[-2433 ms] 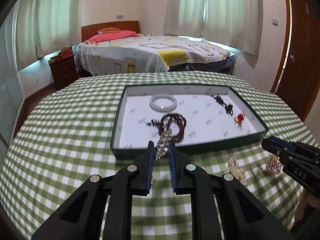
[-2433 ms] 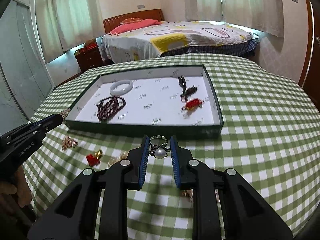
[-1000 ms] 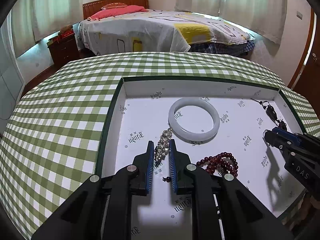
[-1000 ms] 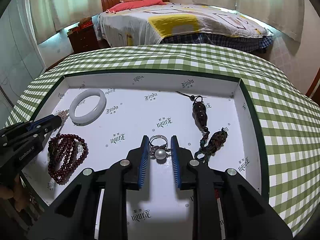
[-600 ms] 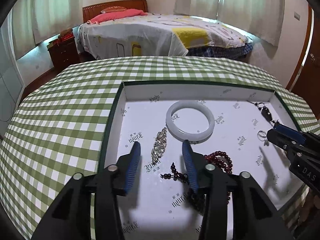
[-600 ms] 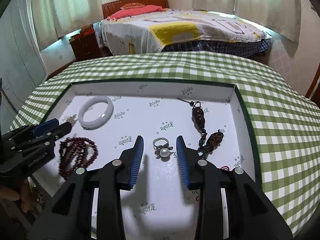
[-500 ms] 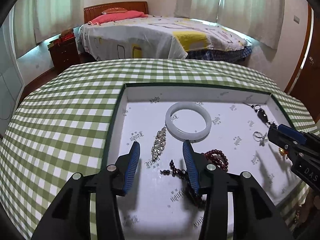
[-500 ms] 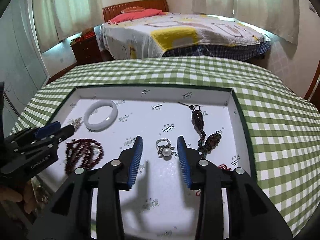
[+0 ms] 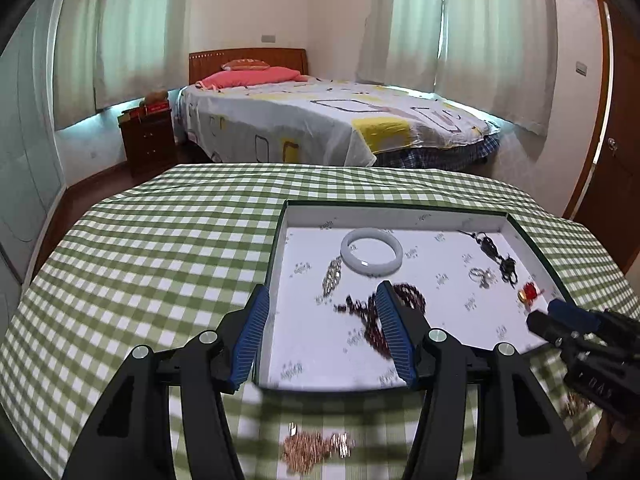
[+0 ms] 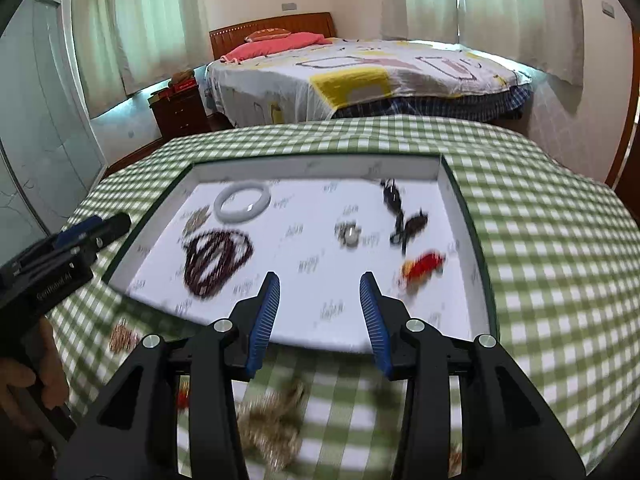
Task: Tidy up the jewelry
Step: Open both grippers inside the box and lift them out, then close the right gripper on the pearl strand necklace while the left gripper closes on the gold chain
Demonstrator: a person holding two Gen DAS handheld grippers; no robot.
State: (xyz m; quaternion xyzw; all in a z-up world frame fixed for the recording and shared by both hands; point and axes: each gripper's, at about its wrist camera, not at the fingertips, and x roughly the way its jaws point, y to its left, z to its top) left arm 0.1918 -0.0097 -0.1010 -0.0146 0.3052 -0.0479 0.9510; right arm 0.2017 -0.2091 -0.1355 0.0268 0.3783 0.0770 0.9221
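Green-checked tablecloth [image 9: 160, 264] is spread under the jewelry tray [image 9: 280, 240]; the left gripper [image 9: 320, 328], empty, is being opened, while the right gripper [image 10: 316, 312] is held apart, empty.

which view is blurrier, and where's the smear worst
Right wrist view: heavier motion blur, worst on the gold jewelry pile on the near cloth and the red charm. Left wrist view: sharper; white bangle crisp, only the gold chain smeared.
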